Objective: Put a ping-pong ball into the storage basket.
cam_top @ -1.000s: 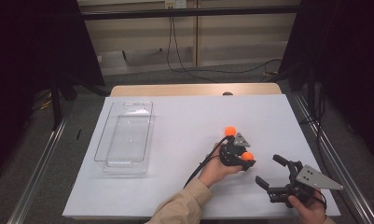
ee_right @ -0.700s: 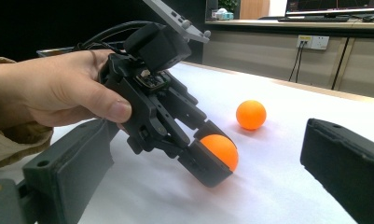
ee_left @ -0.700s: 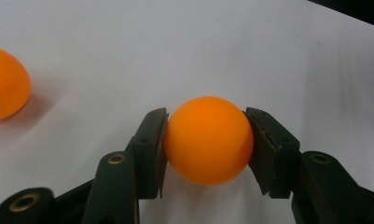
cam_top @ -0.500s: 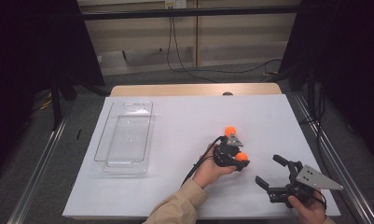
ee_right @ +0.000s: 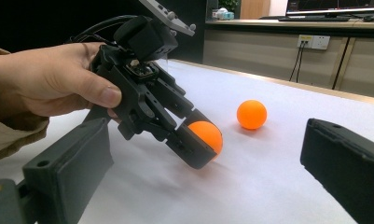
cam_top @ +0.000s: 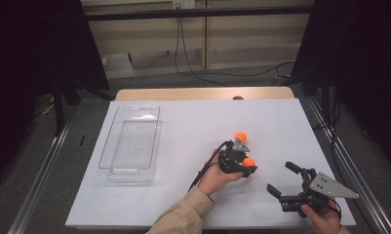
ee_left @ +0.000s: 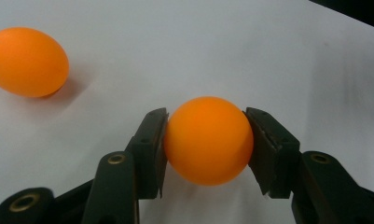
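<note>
Now left gripper (cam_top: 248, 165) clamped on one orange ball (ee_left: 208, 140), low over the white table (cam_top: 183, 146); second ball (cam_top: 241, 136) loose nearby. Right gripper (cam_top: 283, 180) jaws apart, idle. Clear bin (cam_top: 129, 144) empty, both balls probably to go.

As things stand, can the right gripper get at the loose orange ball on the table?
Probably yes. The right gripper has its jaws open and empty, and the loose ball lies on bare white table beyond it. The left gripper, shut on the other ball, sits close beside that path, so approach from its free side.
</note>
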Demonstrator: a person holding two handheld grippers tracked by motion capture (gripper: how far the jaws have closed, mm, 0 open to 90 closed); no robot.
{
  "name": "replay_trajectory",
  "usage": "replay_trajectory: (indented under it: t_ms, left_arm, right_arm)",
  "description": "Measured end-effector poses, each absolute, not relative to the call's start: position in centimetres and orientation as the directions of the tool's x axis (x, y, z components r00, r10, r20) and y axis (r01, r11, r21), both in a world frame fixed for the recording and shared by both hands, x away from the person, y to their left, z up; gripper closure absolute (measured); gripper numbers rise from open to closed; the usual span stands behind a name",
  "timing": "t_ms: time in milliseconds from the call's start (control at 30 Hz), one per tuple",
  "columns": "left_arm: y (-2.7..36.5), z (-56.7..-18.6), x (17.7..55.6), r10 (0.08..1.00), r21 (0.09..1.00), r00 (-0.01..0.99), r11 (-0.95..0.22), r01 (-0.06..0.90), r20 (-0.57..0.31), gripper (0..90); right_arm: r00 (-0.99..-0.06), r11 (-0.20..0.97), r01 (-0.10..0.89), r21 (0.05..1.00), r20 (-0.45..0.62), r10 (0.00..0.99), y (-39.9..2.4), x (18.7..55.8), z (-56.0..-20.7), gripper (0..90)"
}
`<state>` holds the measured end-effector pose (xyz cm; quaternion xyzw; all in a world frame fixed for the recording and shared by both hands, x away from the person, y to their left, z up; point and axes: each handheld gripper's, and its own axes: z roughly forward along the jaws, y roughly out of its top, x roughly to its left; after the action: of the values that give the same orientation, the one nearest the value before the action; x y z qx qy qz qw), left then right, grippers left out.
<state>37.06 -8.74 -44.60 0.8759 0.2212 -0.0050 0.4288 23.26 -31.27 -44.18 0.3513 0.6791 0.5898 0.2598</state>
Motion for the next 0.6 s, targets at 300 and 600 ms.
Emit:
replay_trajectory:
  t_ms: [300, 600]
  left_arm:
    - [-8.0, -44.6, 37.2, 0.390, 0.749, 0.899, -0.530, 0.397, -0.200, 50.9]
    - [-7.0, -44.3, 37.4, 0.400, 0.749, 0.894, -0.523, 0.406, -0.204, 50.9]
  right_arm:
    - [-0.620, 0.057, 0.171, 0.984, 0.062, 0.782, -31.2, 23.3, -44.2, 1.5]
    - [-0.620, 0.056, 0.171, 0.984, 0.063, 0.782, -31.2, 23.3, -44.2, 1.5]
